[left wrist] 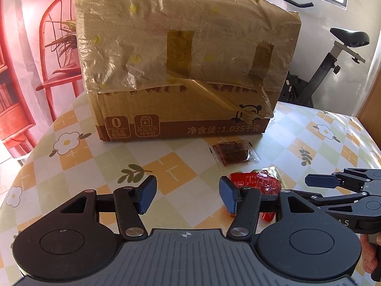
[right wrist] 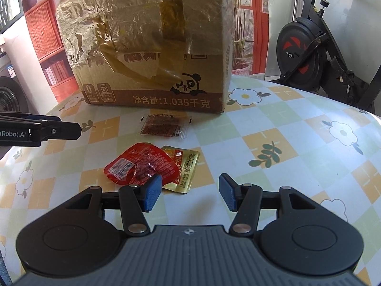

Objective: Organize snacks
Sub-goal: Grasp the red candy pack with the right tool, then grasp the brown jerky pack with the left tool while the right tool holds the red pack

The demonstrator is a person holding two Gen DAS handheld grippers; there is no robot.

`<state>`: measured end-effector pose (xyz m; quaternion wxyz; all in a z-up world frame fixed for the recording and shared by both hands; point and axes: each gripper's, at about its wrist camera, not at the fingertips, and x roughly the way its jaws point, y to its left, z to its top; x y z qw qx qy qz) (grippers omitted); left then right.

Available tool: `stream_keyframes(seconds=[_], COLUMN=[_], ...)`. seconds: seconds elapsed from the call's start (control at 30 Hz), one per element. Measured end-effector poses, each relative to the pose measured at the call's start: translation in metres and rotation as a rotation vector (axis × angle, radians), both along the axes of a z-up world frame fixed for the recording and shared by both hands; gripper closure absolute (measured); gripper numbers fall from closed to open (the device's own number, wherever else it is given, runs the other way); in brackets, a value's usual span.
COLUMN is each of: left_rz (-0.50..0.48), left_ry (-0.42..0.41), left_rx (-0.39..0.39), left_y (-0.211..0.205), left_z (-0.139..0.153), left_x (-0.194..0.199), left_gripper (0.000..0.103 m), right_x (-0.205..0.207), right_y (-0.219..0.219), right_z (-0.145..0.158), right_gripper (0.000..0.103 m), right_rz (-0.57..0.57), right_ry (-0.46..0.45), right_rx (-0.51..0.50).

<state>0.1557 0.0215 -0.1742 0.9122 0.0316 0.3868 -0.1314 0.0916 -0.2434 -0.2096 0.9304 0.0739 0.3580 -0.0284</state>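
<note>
Hovering low over a table [right wrist: 273,128] dressed in a glossy checked cloth, orange, pale green and white squares with white flowers and leaf sprigs printed on it. Sunlight falls across the far side. Behind the table: an exercise bike [right wrist: 316,54] by a white wall and window, a red-printed backdrop showing a chair and shelves [left wrist: 28,76]. A taped cardboard box [left wrist: 181,66] stands upright at the back of the table, wrapped in crinkled clear film, brown tape peeling off its front, a panda drawing and weight print along the bottom band. Snacks lie flat on the cloth in front of it. A clear packet [right wrist: 163,126] of dark brown squares sits just before the box's front, long axis running left to right, parallel to the box face. Nearer to me, a crumpled red packet [right wrist: 140,165] lies with its barcode end toward my left, long axis roughly left-right, slightly tilted. It overlaps the left edge of a gold packet [right wrist: 188,169], whose long axis runs near to far, leaning a little rightward at the far end. My right gripper [right wrist: 189,196] has its jaws spread wide, holding nothing; its left pad sits just at the near edge of the red packet, contact not certain. My left gripper [left wrist: 188,195] is likewise spread and holding nothing, over bare cloth, the red packet just past its right finger.
</note>
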Motion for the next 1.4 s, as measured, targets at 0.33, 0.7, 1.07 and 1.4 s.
stream_keyframes(seconds=[0.33, 0.7, 1.07, 1.4], left_rz=[0.045, 0.077, 0.032, -0.044], left_ry=[-0.009, 0.007, 0.014, 0.043], left_rx=[-0.017, -0.018, -0.017, -0.019], left_y=[0.007, 0.019, 0.002, -0.029], left_z=[0.005, -0.002, -0.007, -0.021], left_x=[0.005, 0.008, 0.005, 0.009], left_gripper=[0.043, 0.043, 0.043, 0.043], right_x=[0.035, 0.048, -0.001, -0.032], right_y=[0.039, 0.044, 0.01, -0.033], right_z=[0.001, -0.011, 0.005, 0.003], right_gripper=[0.025, 0.038, 0.077, 0.089], right_rz=[0.286, 0.34, 0.156, -0.068], right_ry=[0.006, 0.037, -0.12, -0.188], right_rx=[-0.161, -0.171, -0.096, 0.017])
